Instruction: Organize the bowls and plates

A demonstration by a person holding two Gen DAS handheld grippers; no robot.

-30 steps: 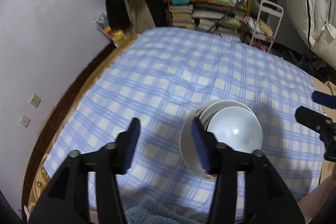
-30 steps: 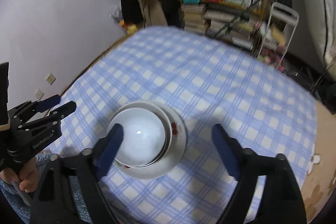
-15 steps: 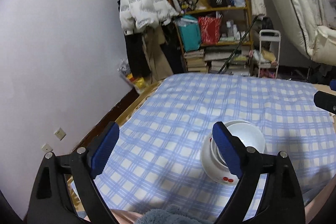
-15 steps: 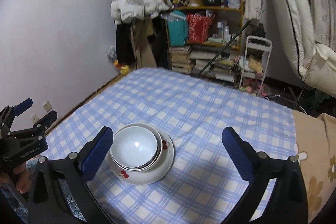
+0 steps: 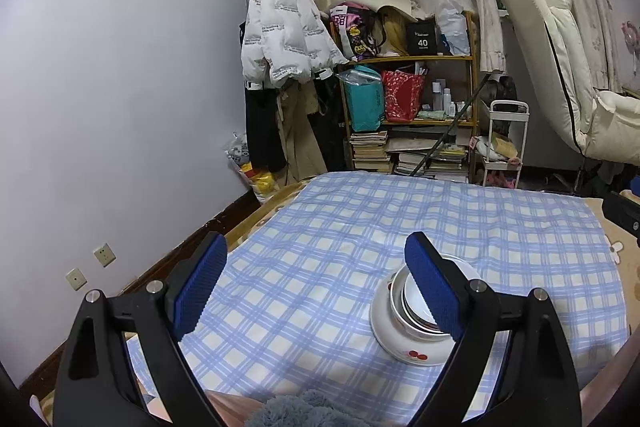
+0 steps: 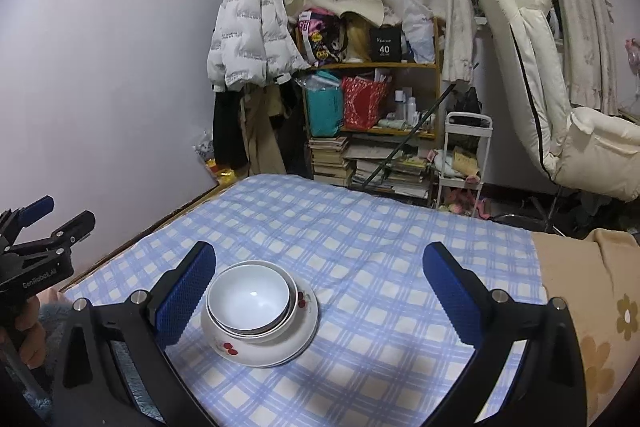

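Observation:
White bowls (image 6: 249, 298) sit nested on a white plate (image 6: 276, 345) with red cherry marks, on a table under a blue checked cloth (image 6: 360, 267). The stack also shows in the left wrist view (image 5: 412, 311), partly behind my right finger pad. My left gripper (image 5: 316, 283) is open and empty, raised above the near left of the table. My right gripper (image 6: 320, 291) is open and empty, raised above the table, with the stack just inside its left finger. The left gripper also shows at the left edge of the right wrist view (image 6: 36, 239).
A wooden shelf (image 6: 372, 99) with bags, bottles and stacked books stands behind the table. A white jacket (image 6: 252, 39) hangs at the wall. A white reclining chair (image 6: 552, 99) stands at the right. A beige flowered cloth (image 6: 592, 287) covers the table's right end.
Both grippers have risen and tilted up from looking down at the stack, so the room is in view. Both stay open. The bowls and plate have not moved.

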